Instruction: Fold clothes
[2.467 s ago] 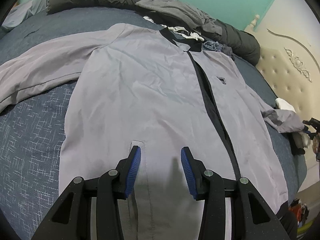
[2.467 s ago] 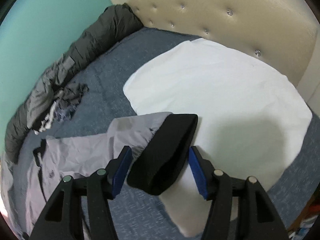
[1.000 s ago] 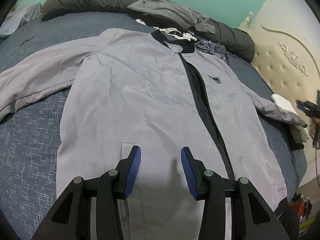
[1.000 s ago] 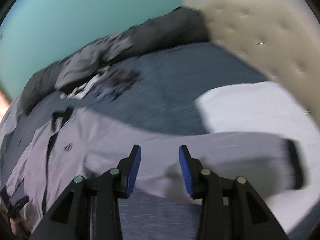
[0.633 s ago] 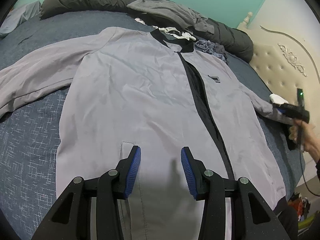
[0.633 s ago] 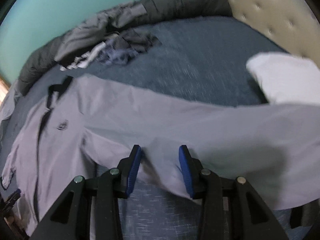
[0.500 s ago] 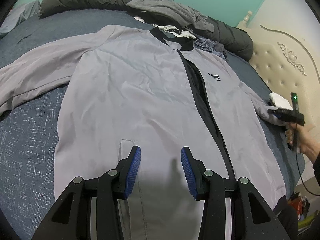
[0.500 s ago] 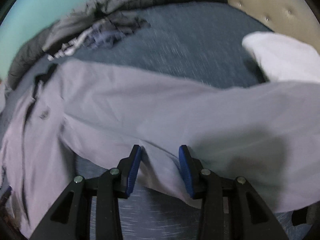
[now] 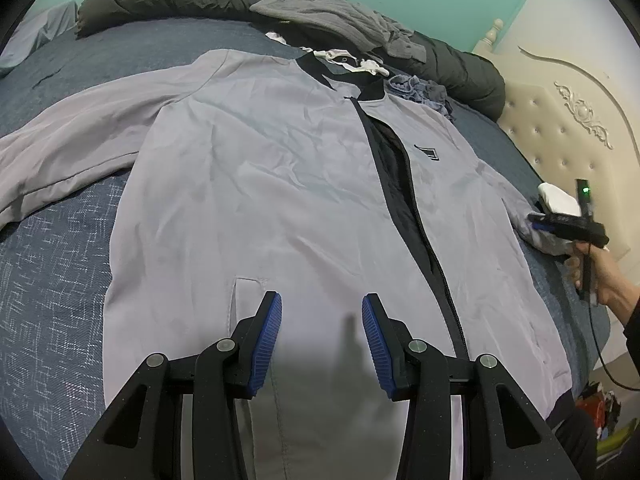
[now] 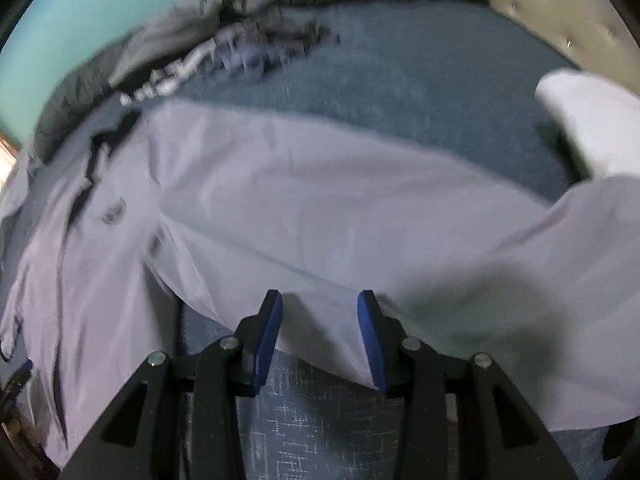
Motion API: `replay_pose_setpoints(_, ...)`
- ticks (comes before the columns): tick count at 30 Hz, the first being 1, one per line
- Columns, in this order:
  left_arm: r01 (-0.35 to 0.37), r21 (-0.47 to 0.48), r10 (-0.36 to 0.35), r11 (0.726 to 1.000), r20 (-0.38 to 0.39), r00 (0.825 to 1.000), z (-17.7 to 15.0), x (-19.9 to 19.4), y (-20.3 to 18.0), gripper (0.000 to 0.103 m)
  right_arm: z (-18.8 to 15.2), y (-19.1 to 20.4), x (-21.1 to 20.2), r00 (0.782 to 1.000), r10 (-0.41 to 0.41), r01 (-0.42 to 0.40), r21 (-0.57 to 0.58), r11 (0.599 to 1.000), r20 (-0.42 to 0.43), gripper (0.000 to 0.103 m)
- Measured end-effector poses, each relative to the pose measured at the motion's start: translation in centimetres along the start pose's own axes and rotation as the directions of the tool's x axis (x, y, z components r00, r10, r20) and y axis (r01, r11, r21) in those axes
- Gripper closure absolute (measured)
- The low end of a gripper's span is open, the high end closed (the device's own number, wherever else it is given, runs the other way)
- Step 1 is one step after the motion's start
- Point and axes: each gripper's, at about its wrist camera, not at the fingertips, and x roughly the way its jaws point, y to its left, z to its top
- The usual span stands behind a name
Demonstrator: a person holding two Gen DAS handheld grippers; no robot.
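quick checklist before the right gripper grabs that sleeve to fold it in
1. Grey jacket spread flat, front up on the bed: ok.
2. Right gripper over the right sleeve edge, fingers apart, cloth not pinched: ok.
3. Sleeve clear of the white pillow: not ok, its far end appears draped over the pillow.
4. Left gripper open above the jacket body near the pocket slit, holding nothing: ok.
5. Zip closed: not ok, open along the upper part, dark lining showing.
6. Cuff position: cannot tell, out of frame.
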Motion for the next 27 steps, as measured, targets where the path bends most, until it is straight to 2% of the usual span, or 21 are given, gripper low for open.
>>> replay_pose_setpoints(2, 0.0, 0.003, 0.0, 1.0, 0.002, 1.0, 0.0, 0.0, 0.0, 0.057, -0.9, -0.2, 0.8, 1.0, 0.0, 0.001, 0.005, 1.0, -0.017, 0.063)
replay_pose_setpoints(8, 0.005, 0.005, -0.005, 1.0, 0.003, 1.0, 0.1, -0.2, 0.0, 0.057, -1.0, -0.1, -0.9, 0.997, 0.044, -0.047, 0.045, 0.998, 0.064, 0.063)
replay_pose_setpoints(14, 0.006, 0.002, -0.006, 1.0, 0.007, 1.0, 0.2, -0.3, -0.1, 0.055, -1.3, 1.0, 0.7, 1.0, -0.004, 0.003, -0.021, 1.0, -0.023, 0.063)
replay_pose_setpoints(16, 0.008, 0.005, -0.008, 1.0, 0.007, 1.0, 0.2, -0.4, -0.1, 0.055, -1.2, 0.5, -0.6, 1.0, 0.018, -0.018, 0.008, 1.0, 0.016, 0.063)
replay_pose_setpoints(22, 0.012, 0.011, -0.012, 1.0, 0.017, 1.0, 0.4, -0.7, -0.2, 0.055, -1.2, -2.6, -8.5, 0.983, -0.021, 0.012, 0.051, 0.999, 0.183, 0.063)
replay_pose_setpoints(27, 0.008, 0.018, -0.008, 1.0, 0.022, 1.0, 0.5, -1.0, -0.6, 0.055, -0.4, -6.7, -15.1, 0.96, -0.112, 0.095, 0.075, 0.993, 0.258, 0.063)
